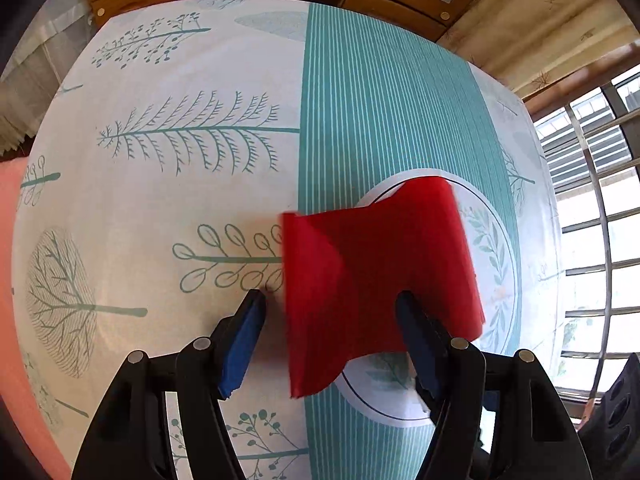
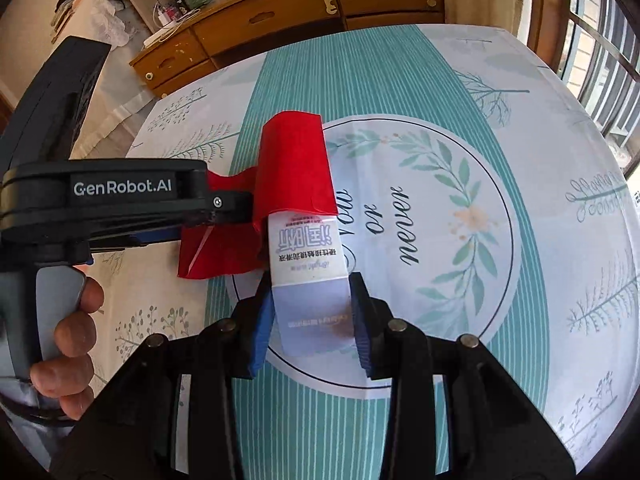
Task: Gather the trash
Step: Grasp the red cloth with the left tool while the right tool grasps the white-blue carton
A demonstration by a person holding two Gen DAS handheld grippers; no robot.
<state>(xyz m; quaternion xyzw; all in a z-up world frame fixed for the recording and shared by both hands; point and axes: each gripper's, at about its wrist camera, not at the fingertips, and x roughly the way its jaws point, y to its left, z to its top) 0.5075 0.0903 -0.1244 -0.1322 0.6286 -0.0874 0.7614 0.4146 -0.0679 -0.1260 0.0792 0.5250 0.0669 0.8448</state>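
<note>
Right gripper point(image 2: 312, 308): jaws clamped on a small white box point(image 2: 306, 256) with printed characters, blue pads pressing its two sides, box pointing away from the camera and held over the round printed emblem on the tablecloth point(image 2: 500, 128). Far end of the box tucked under the lower edge of a red plastic bag point(image 2: 294, 160) — touching it or just inside its mouth, hard to tell which.

Left gripper point(image 1: 330, 300): jaws spread wide, not pressing anything. Red bag point(image 1: 372, 280) between them, draped against the right-hand finger point(image 1: 416, 328), clear of the left-hand pad point(image 1: 244, 344). Seen from the right wrist view, same gripper's black body point(image 2: 120, 192) reaching in from the left with the bag bunched at its tip, a hand point(image 2: 68, 340) wrapped round its grey handle.

Beneath all of it, the tabletop under a white and teal cloth with tree prints. Beyond its far edge — a wooden drawer cabinet point(image 2: 280, 20); barred window point(image 1: 592, 220) off to the right.
</note>
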